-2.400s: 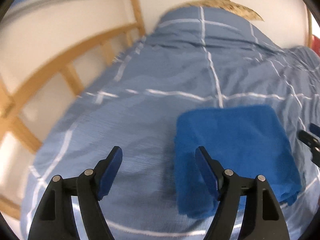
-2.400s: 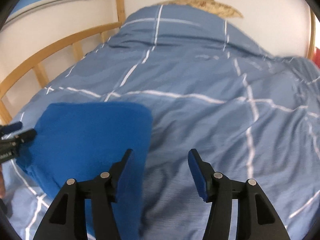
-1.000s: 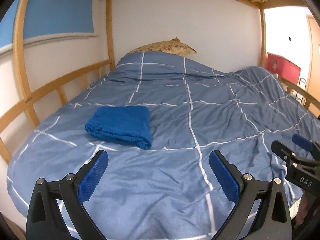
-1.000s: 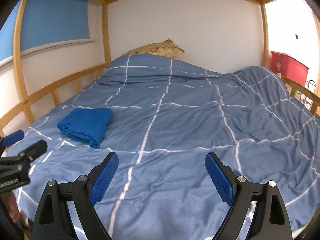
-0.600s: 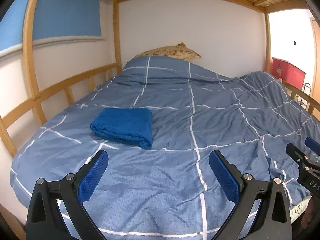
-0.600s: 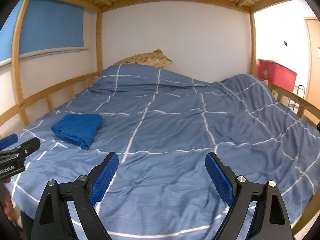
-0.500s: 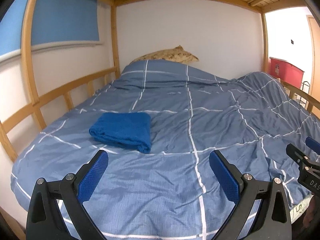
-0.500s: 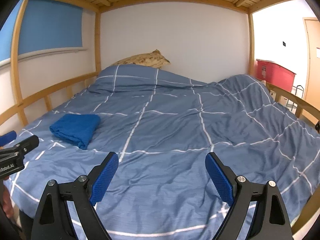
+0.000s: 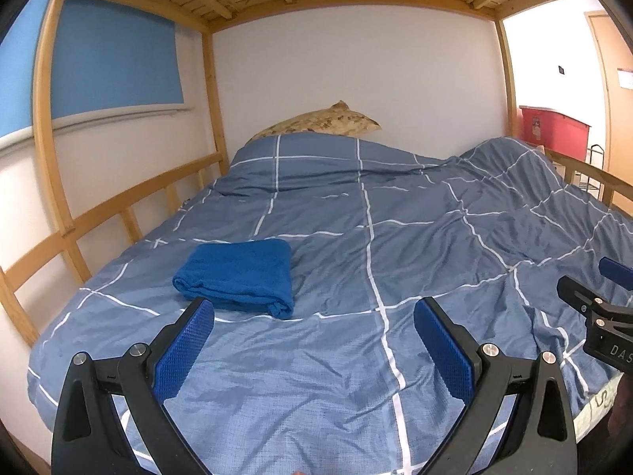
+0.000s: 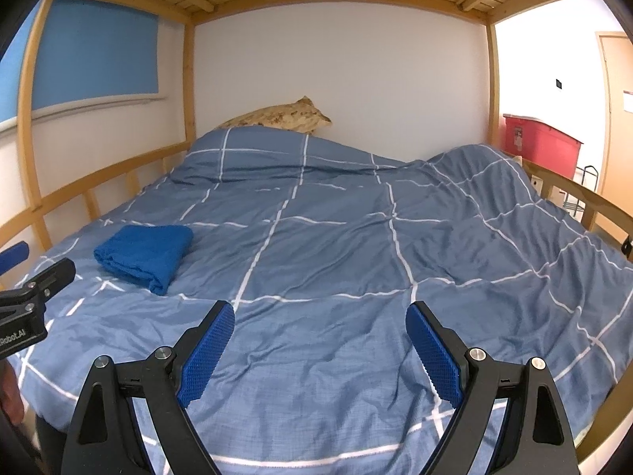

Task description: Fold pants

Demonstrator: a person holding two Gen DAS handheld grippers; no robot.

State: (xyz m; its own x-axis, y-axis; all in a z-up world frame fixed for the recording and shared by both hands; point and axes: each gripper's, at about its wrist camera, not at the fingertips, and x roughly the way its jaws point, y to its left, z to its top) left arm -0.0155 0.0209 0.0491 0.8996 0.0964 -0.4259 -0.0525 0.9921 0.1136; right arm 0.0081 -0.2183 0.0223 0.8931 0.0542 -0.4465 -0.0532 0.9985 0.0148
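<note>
Left wrist view shows the folded blue pants (image 9: 239, 273) at ten o'clock on the checked duvet (image 9: 395, 245), apart from both released tongs, left gripper (image 9: 314, 350) and right gripper (image 10: 320, 350). Any bump could undo the fold.

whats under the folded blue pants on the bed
The folded blue pants lie on the blue checked duvet, near the wooden side rail. Whatever lies beneath the duvet there is covered and cannot be seen.
</note>
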